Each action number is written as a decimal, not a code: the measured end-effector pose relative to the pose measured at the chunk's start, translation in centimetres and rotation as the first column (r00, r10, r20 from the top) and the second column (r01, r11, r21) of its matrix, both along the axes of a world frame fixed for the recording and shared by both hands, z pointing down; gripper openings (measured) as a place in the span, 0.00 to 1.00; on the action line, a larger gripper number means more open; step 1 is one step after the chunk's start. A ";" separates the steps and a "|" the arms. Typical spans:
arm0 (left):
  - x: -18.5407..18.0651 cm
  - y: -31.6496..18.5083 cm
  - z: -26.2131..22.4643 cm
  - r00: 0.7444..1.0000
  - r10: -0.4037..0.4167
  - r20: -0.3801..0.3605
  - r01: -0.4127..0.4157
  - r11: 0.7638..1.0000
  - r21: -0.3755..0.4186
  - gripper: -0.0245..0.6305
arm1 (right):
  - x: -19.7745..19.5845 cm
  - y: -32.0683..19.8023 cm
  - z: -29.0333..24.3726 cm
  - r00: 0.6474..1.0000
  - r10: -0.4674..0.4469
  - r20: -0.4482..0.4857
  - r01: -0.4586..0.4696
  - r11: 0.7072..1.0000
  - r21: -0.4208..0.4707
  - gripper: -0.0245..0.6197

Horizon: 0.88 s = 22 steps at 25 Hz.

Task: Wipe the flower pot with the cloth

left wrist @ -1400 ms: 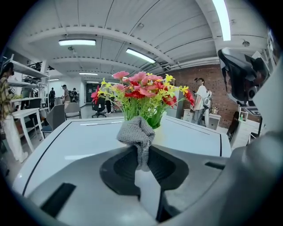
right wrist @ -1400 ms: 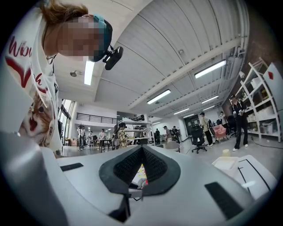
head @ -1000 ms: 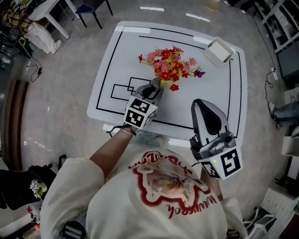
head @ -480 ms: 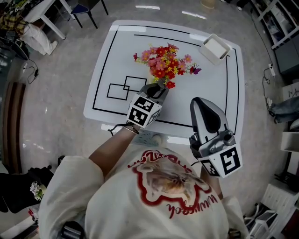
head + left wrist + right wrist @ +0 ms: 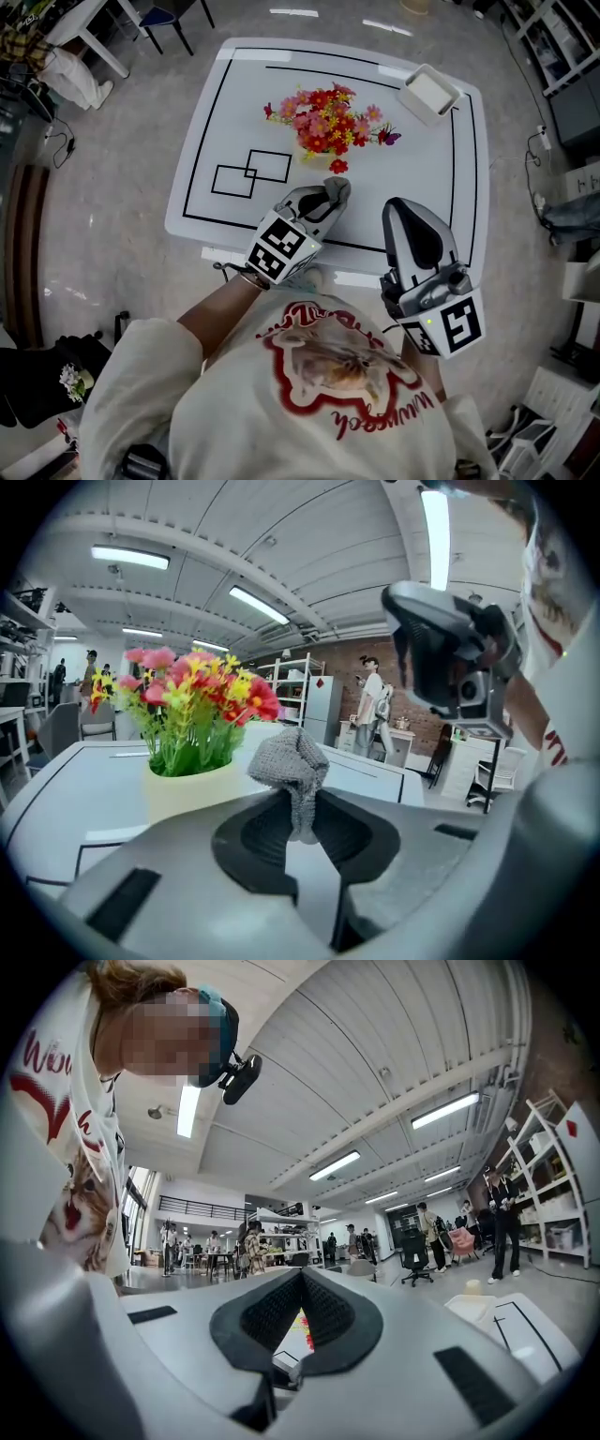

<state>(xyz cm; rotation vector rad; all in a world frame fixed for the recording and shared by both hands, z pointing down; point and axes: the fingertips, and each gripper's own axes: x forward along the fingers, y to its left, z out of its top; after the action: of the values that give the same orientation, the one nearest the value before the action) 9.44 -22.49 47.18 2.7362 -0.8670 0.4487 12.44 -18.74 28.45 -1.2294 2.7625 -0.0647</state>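
So the whole thing happened on a white table (image 5: 412, 169) with black lines taped around its border and two overlapping black rectangles (image 5: 253, 172) over at roughly 9 o'clock from the middle. The pale flower pot (image 5: 187, 794) sat near the centre of the table, mostly hidden from above under its red, pink and yellow flowers (image 5: 323, 117). A white box (image 5: 429, 94) sat in the far corner at about 1 o'clock. The left gripper (image 5: 333, 192) was clamped on a bunched grey cloth (image 5: 291, 761), which stuck up out of the pinched jaws. The pot was near it at 11 o'clock in the left gripper view, and they didn't look to be touching. The right gripper (image 5: 405, 206) hung over the near edge of the table at about 5 o'clock from the pot, jaws pressed together with nothing in them. The room was a big workshop-type space with a speckled grey floor (image 5: 122, 169), strip lights (image 5: 258, 604) on a white ceiling, a brick wall (image 5: 337, 672), white shelving (image 5: 305, 682) and some people standing around in the back.
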 end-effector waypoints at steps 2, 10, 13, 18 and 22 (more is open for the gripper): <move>0.0 1.8 -1.7 0.999 0.024 -0.038 -0.023 0.999 0.025 0.10 | -0.1 0.2 0.2 1.000 -0.004 -0.008 0.004 1.000 -0.001 0.03; -2.2 2.9 -10.6 0.990 0.021 -0.141 0.004 0.984 0.178 0.10 | -2.1 0.6 0.6 0.997 -0.062 -0.054 0.063 0.998 0.007 0.03; -2.8 2.0 -12.7 0.986 0.015 -0.165 0.025 0.971 0.237 0.10 | -2.9 0.2 0.6 0.995 -0.076 -0.069 0.076 0.997 -0.001 0.04; -2.9 1.1 -13.5 0.983 0.009 -0.186 0.042 0.963 0.268 0.10 | -4.0 -0.2 1.0 0.990 -0.121 -0.074 0.119 0.992 -0.038 0.25; -2.1 1.4 -14.2 0.987 0.060 -0.150 -0.009 0.948 0.318 0.10 | -4.5 -1.0 0.4 0.989 -0.142 -0.050 0.140 0.989 -0.048 0.27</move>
<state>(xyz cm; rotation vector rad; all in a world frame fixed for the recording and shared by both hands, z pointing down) 7.36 -21.10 32.95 3.0292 -0.9200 0.1000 7.96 -19.73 28.88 -1.0582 2.9056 -0.1077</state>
